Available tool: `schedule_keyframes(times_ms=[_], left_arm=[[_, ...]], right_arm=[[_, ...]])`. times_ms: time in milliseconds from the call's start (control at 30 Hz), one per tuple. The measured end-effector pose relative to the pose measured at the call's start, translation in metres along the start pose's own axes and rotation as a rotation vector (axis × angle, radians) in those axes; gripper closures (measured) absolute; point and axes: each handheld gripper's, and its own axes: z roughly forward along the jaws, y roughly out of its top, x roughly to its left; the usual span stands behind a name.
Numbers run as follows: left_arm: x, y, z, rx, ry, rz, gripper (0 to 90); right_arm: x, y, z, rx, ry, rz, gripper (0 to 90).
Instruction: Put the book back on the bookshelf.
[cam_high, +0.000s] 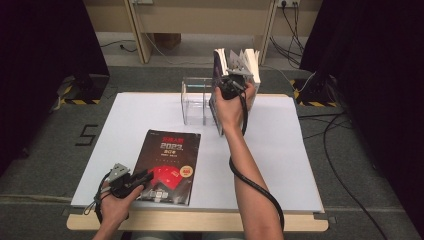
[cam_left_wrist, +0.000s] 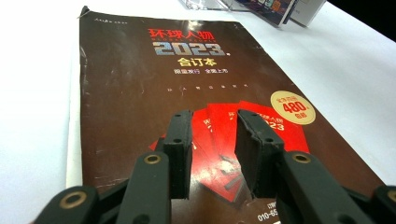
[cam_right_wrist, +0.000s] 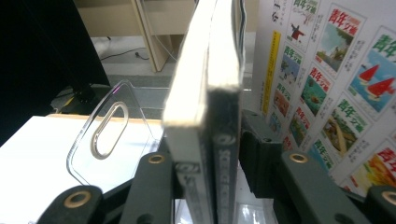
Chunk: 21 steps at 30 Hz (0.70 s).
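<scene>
High view: two grippers at work on a white table, one over a flat magazine, one at upright books.
On the matte white table (cam_high: 280, 165) a clear acrylic rack (cam_high: 196, 100) stands at the far side, and the right gripper (cam_high: 231, 86) holds upright books (cam_high: 239, 62) beside it; a dark, glossy magazine (cam_high: 169, 162) lies flat near the front edge, with the left gripper (cam_high: 140, 179) over its near corner. Left gripper view: its two black jaws stand partly apart above the magazine's (cam_left_wrist: 187, 93) brown cover with red fanned booklets and a round yellow badge, nothing between them. Right gripper view: two thick volumes (cam_right_wrist: 208, 116) with pale page blocks fill the gap between the jaws; whether the pads press them I cannot tell. One rounded acrylic divider (cam_right_wrist: 105, 135) with an oval slot stands left, a colourful printed cover (cam_right_wrist: 327, 84) right.
</scene>
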Motion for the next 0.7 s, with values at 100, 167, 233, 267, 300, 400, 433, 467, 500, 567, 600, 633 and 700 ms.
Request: schedule_keyframes(times_ms=[100,167,233,267,300,400,433,467,500,567,600,633,700], left_arm=[[0.000,0.000,0.000,-0.001,-0.001,0.000,65.5],[0.001,0.000,0.000,0.000,0.001,0.000,65.5],[0.000,0.001,-0.001,-0.001,0.001,0.000,65.5],[0.000,0.000,-0.001,-0.002,0.001,-0.001,65.5],[0.000,0.000,0.000,-0.001,0.001,-0.001,65.5],[0.000,0.000,0.000,0.000,-0.001,0.000,65.5],[0.000,0.000,0.000,0.000,-0.002,-0.001,65.5],[0.000,0.000,0.000,0.000,-0.002,-0.001,65.5],[0.000,0.000,0.000,0.000,-0.001,-0.001,65.5],[0.000,0.000,0.000,0.000,-0.001,-0.001,65.4],[0.000,0.000,0.000,0.000,0.000,-0.001,65.4],[0.000,0.000,0.000,0.000,0.000,0.000,65.3],[0.000,0.001,-0.001,-0.002,0.000,0.000,65.4]], right_arm=[[0.001,0.002,0.002,0.010,-0.003,0.000,68.0],[0.001,0.004,0.004,0.019,-0.004,0.000,67.6],[0.002,0.006,0.006,0.030,-0.008,-0.001,67.5],[0.002,0.007,0.007,0.037,-0.011,-0.001,67.3],[0.003,0.009,0.008,0.046,-0.013,-0.002,67.4],[0.002,0.010,0.009,0.062,-0.018,-0.004,68.7],[0.002,0.011,0.009,0.066,-0.021,-0.004,69.4],[0.002,0.011,0.009,0.070,-0.024,-0.003,69.8],[0.002,0.012,0.009,0.076,-0.026,-0.006,70.7],[0.002,0.014,0.009,0.093,-0.034,-0.009,72.1],[0.002,0.015,0.009,0.100,-0.036,-0.009,72.9],[0.002,0.016,0.009,0.110,-0.040,-0.004,74.0],[0.003,0.019,0.009,0.141,-0.045,-0.009,74.9]])
